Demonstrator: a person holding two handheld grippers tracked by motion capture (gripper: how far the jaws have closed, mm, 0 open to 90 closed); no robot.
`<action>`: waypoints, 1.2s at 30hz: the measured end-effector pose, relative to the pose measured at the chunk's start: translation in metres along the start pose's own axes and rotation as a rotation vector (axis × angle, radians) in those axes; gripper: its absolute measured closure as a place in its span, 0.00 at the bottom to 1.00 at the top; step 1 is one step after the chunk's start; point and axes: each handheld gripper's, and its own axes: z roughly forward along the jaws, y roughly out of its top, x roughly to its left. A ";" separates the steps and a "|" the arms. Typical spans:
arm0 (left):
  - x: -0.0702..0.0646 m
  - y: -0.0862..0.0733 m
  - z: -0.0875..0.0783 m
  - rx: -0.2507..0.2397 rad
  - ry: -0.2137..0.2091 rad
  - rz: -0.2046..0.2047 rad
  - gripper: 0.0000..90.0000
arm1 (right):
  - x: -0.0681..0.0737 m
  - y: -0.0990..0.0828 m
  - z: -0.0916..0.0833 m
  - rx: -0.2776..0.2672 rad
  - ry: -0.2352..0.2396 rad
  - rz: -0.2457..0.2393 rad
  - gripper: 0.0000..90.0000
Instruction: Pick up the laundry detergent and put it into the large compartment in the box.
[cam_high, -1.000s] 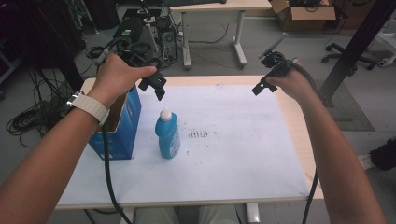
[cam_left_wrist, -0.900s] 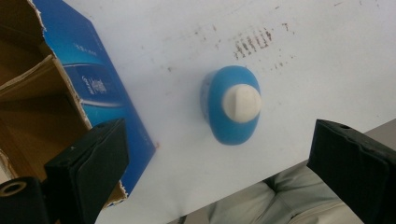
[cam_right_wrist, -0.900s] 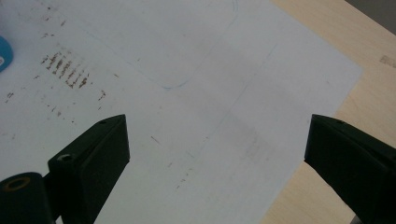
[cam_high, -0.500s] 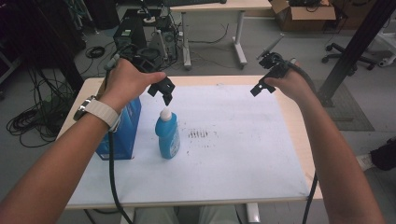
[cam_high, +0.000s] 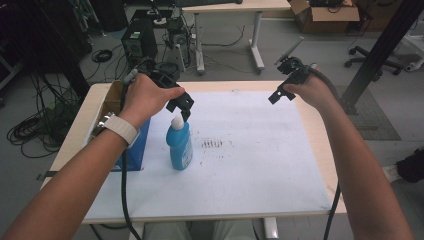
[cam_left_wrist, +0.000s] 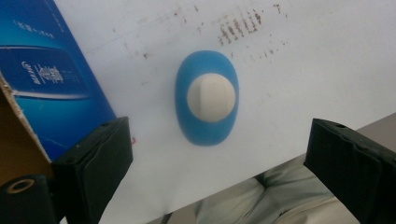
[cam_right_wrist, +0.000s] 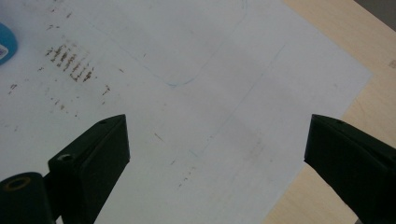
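The bottle (cam_high: 180, 147) stands on the mat (cam_high: 250, 165), just right of the box (cam_high: 131, 150).

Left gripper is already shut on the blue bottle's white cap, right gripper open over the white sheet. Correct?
Not quite. The left gripper is open, not shut: in the left gripper view its jaws stand wide apart above the blue bottle, with the white cap untouched between them. The rest holds: the right gripper is open over the white sheet.

A lab or workshop is indicated: cables (cam_high: 35, 131) at 9 o'clock, equipment rack (cam_high: 137, 42) at 11, cardboard box (cam_high: 325, 9) at 1.
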 end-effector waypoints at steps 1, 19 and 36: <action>0.000 0.000 0.002 0.001 0.000 -0.003 0.08 | 0.000 0.000 0.000 0.000 0.000 0.000 0.07; -0.002 0.001 0.040 0.041 0.027 -0.055 0.07 | 0.001 0.001 0.006 0.007 0.004 -0.015 0.08; -0.001 0.002 0.061 0.056 0.017 -0.072 0.07 | 0.001 0.001 0.008 0.005 0.007 -0.016 0.08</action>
